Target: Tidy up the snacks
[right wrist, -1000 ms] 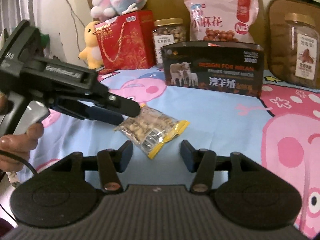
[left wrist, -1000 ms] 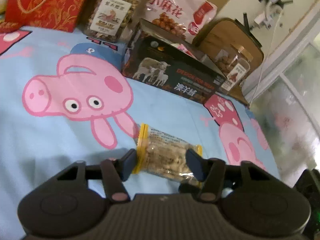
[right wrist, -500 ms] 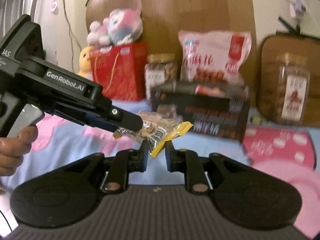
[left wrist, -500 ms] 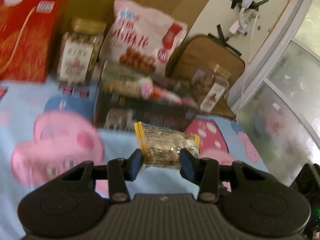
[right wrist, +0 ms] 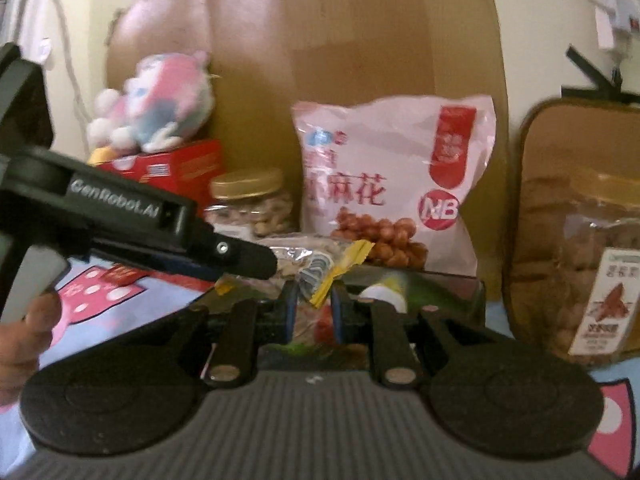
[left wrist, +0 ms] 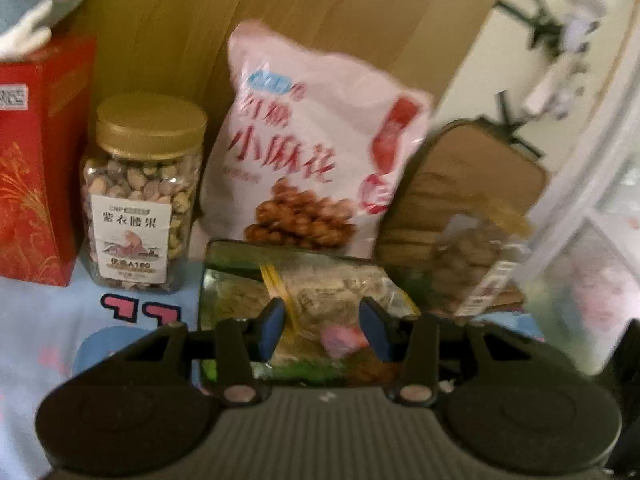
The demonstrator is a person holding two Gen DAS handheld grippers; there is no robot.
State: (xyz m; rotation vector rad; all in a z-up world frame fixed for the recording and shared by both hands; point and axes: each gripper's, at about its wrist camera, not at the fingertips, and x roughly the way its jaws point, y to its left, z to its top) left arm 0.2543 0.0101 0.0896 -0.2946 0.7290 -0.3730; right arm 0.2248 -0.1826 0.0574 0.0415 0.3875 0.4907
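Clear yellow-edged snack packet up in the air over the open dark box, pinched between left gripper pads; yellow end also nipped by nearly closed right gripper

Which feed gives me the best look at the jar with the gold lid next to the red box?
The left wrist view: the gold-lid jar stands fully visible there, lid, nuts and label. In the right wrist view, the same jar shows only its lid and upper part, with the left gripper crossing in front of its lower half.
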